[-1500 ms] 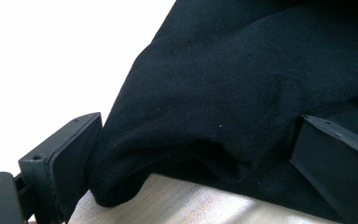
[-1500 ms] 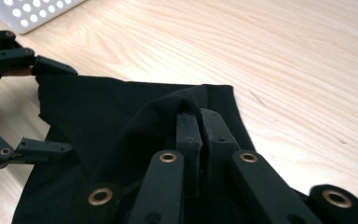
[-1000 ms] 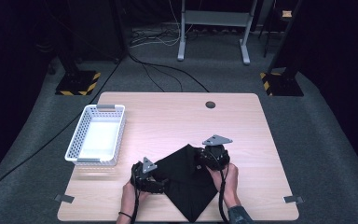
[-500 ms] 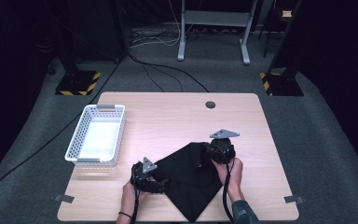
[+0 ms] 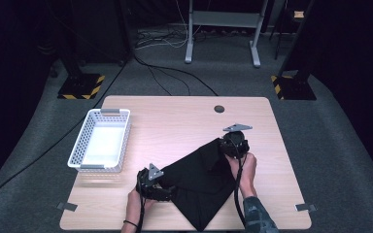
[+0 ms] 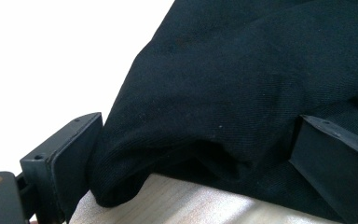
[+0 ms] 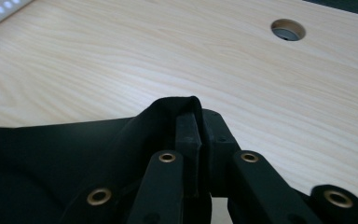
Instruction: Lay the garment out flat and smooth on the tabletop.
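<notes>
cloth (image 5: 201,182): soft, limp, light; grip at corners
right tool (image 7: 189,122): clenched on cloth corner
left tool (image 6: 205,158): jaws apart around cloth edge

Overall light: bright pool on the table (image 5: 175,121) from above; the room around it falls off to near black.
Floor: dim grey, corners of the high view lost in darkness.
Glare: the upper left of the left gripper view is blown out to plain white, with no detail.
Basket (image 5: 100,141): its white inside glows, slightly overexposed.
Black cloth (image 5: 201,172): swallows light; folds barely readable from above, weave clear close up.
Shadows: soft, short, one under the cloth's edge in the left gripper view.
Sharpness: high view soft and grainy; right gripper view crisp on the wood grain, its nearest parts a little blurred.
</notes>
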`<state>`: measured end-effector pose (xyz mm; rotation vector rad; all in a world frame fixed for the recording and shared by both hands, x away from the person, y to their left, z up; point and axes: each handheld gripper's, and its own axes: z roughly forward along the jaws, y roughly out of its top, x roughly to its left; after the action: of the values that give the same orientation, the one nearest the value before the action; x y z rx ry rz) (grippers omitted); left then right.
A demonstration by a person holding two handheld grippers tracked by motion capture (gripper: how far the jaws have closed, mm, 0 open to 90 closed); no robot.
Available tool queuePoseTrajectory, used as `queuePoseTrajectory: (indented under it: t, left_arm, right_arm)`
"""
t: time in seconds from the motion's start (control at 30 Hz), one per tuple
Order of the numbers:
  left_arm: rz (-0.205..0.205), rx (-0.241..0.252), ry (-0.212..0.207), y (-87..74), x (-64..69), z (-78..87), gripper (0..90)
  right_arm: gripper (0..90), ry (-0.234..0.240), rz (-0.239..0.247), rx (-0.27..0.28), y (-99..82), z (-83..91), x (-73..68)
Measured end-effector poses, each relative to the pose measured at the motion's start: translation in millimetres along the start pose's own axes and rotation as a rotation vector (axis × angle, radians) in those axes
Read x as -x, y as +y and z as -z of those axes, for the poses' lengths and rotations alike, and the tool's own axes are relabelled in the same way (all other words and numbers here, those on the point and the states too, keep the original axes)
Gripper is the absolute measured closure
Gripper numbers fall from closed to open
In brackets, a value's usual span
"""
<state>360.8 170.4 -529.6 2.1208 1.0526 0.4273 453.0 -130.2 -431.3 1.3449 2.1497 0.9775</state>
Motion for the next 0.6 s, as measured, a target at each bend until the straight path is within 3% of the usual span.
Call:
queuePoseTrajectory:
  t: [0.17,0.33,0.43,0.6]
  left_arm:
    - [0.000,0.001,0.000,-0.1,0.0,0.1,4.2]
    - [0.002,0.001,0.000,-0.1,0.1,0.1,4.2]
    - [0.002,0.001,0.000,-0.1,0.1,0.1,4.2]
    - [0.003,0.001,0.001,-0.1,0.1,0.0,4.2]
  right_arm:
    - [79.2,-0.069,-0.040,-0.035,4.7,-9.8,18.4]
    - [64.4,-0.171,-0.165,-0.004,-0.3,0.1,40.6]
    - [56.0,-0.158,-0.185,0.011,-7.2,6.6,43.5]
    - [46.6,-0.094,-0.122,-0.030,-21.0,4.5,30.7]
